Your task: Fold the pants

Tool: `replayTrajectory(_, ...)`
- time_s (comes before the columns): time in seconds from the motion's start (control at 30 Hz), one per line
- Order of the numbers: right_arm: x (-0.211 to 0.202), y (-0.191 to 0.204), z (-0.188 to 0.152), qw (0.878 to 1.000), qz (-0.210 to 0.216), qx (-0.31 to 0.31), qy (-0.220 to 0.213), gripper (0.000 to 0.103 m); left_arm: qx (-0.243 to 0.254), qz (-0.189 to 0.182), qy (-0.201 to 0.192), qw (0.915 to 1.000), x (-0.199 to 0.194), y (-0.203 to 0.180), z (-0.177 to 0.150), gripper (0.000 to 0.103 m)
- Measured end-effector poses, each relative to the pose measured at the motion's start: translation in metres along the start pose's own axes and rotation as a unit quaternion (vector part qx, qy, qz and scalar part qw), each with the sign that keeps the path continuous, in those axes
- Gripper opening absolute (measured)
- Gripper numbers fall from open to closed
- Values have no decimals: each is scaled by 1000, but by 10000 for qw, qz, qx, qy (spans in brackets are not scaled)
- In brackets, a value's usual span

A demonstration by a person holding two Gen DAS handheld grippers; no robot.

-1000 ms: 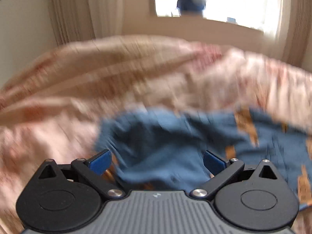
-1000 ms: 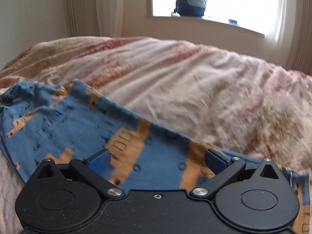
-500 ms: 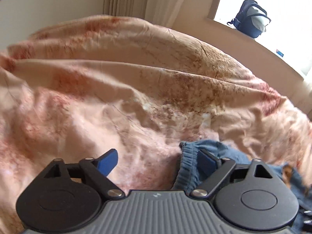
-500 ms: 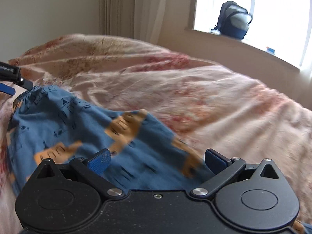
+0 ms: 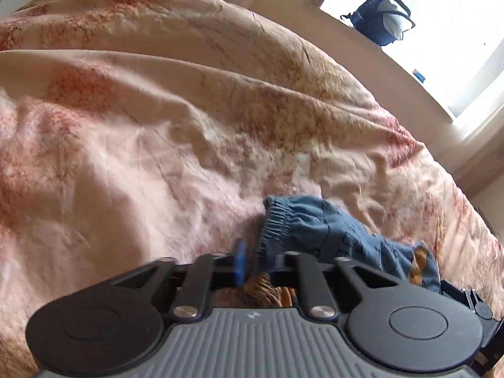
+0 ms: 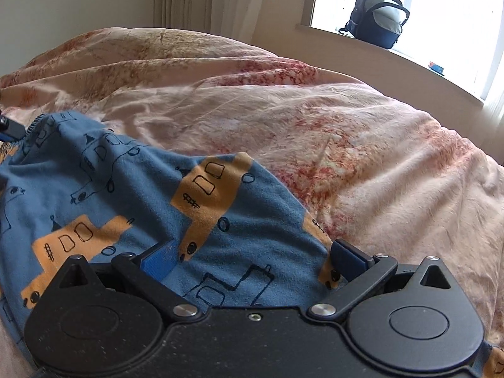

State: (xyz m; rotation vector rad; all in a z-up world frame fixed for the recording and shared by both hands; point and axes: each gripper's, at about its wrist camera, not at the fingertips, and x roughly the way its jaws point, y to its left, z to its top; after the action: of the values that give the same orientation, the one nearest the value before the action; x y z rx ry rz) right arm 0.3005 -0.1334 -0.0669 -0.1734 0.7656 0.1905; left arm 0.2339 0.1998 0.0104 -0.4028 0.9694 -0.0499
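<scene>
Up close, the left gripper [image 5: 252, 263] had just been closing, and its fingers were pinched on the stretchy waistband of the pants [image 5: 302, 223]. The right gripper [image 6: 252, 256] hung over the pants [image 6: 132, 195] with its fingers wide apart, holding nothing. The blue pants with orange trucks lay on the pink bed [image 6: 362, 145]. Far back, a backpack [image 6: 378, 15] sat on the windowsill.

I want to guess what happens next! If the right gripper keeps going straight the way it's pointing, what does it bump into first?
Most likely the blue pants. The right gripper is open, and the fabric already lies between its fingers; the pink bedspread comes after. Exact depth is hard to judge.
</scene>
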Motion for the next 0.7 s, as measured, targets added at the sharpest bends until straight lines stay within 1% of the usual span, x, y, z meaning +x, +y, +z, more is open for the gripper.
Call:
replayTrajectory(0.03, 0, -1, 0, 10000, 15, 28, -4, 103, 49, 0, -37, 10000, -1, -2, -1, 4)
replayTrajectory(0.1, 0, -2, -2, 10000, 41, 80, -21, 103, 121, 6, -162, 9998, -4, -5, -3, 3)
replayTrajectory(0.17, 0, -2, -2, 10000, 45, 52, -32, 103, 233, 122, -111, 9996, -1, -7, -5, 3)
replayTrajectory(0.27, -4, -3, 7, 9999, 119, -117, 28, 102, 421, 623, -7, 9972, 10, -10, -7, 4)
replayTrajectory(0.3, -9, -4, 12, 9996, 205, -169, -78, 102, 495, 775, 59, 9957, 13, -11, -7, 6)
replayTrajectory(0.33, -14, -6, 18, 9990, 296, -226, -238, 102, 526, 823, 91, 9952, 15, -11, -7, 11)
replayTrajectory(0.4, -17, -8, 31, 9980, 390, -305, -400, 102, 500, 708, 85, 9962, 14, -11, -7, 18)
replayTrajectory(0.43, -14, -11, 39, 9978, 448, -281, -393, 102, 533, 672, 44, 9963, 13, -12, -7, 19)
replayTrajectory(0.47, -10, -13, 46, 9979, 508, -225, -344, 98, 567, 689, -21, 9960, 12, -13, -7, 19)
replayTrajectory(0.5, -3, -17, 54, 9979, 594, -150, -226, 92, 613, 725, -110, 9954, 10, -15, -7, 21)
replayTrajectory(0.53, 5, -21, 61, 9976, 684, -75, -97, 88, 650, 777, -221, 9946, 8, -16, -8, 26)
replayTrajectory(0.57, 10, -23, 66, 9973, 730, -20, -46, 80, 677, 796, -352, 9939, 4, -18, -8, 30)
replayTrajectory(0.6, 15, -26, 70, 9968, 793, 35, -28, 73, 713, 788, -572, 9927, -2, -20, -8, 44)
replayTrajectory(0.63, 20, -28, 73, 9957, 920, 99, 35, 70, 732, 790, -766, 9912, -7, -22, -8, 61)
replayTrajectory(0.67, 24, -28, 74, 9942, 1057, 139, 145, 68, 765, 781, -939, 9896, -11, -24, -9, 65)
replayTrajectory(0.7, 29, -28, 74, 9922, 1189, 162, 333, 66, 815, 755, -1034, 9884, -13, -26, -9, 67)
